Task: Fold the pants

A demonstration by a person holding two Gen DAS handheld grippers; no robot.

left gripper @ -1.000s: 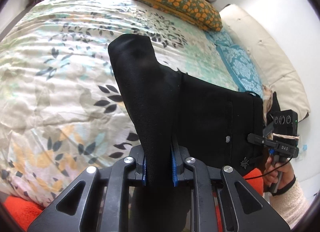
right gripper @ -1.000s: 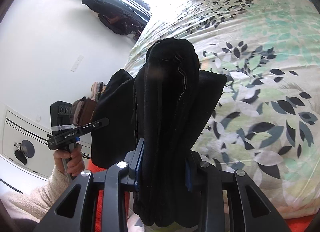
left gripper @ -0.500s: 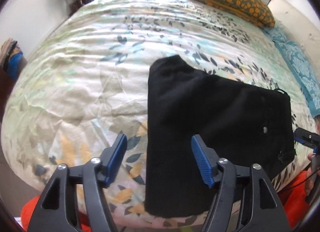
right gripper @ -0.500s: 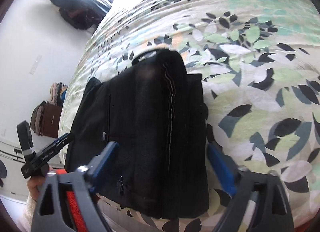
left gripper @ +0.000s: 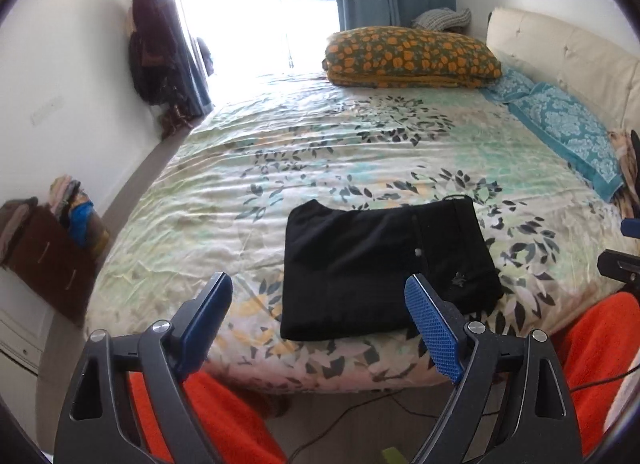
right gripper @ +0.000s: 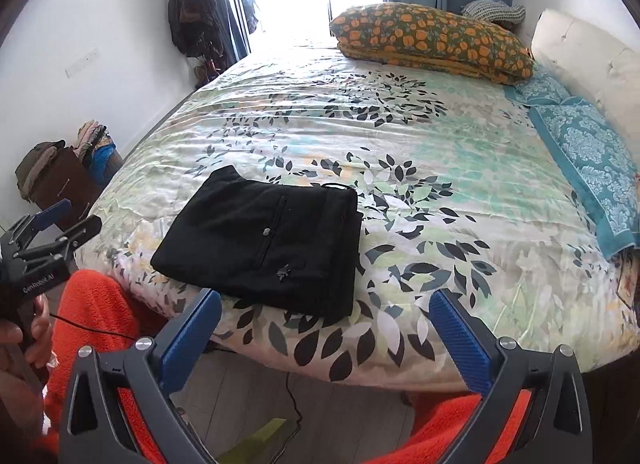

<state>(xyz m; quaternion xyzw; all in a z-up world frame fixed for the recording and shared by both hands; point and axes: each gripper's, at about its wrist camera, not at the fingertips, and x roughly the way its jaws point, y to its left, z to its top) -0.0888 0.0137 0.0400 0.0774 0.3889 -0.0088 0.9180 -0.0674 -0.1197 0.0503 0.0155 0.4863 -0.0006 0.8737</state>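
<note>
The pants (left gripper: 384, 268) are looking like soft black cloth, matt, not shiny at all, with one small shiny button. The bed cover (left gripper: 320, 152) under them is showing as thin, smooth cloth with little wrinkles and a leaf print. The orange pillow (left gripper: 412, 56) is looking like puffy printed cloth. The headboard (left gripper: 560, 52) is looking like smooth cream leather, a bit glossy. The left gripper (left gripper: 318, 320) and the right gripper (right gripper: 324, 334) are showing matt black plastic arms, shiny metal screws and bumpy blue rubber pads (left gripper: 434, 338). The person's orange clothing (right gripper: 92, 312) is looking fuzzy and rough.
</note>
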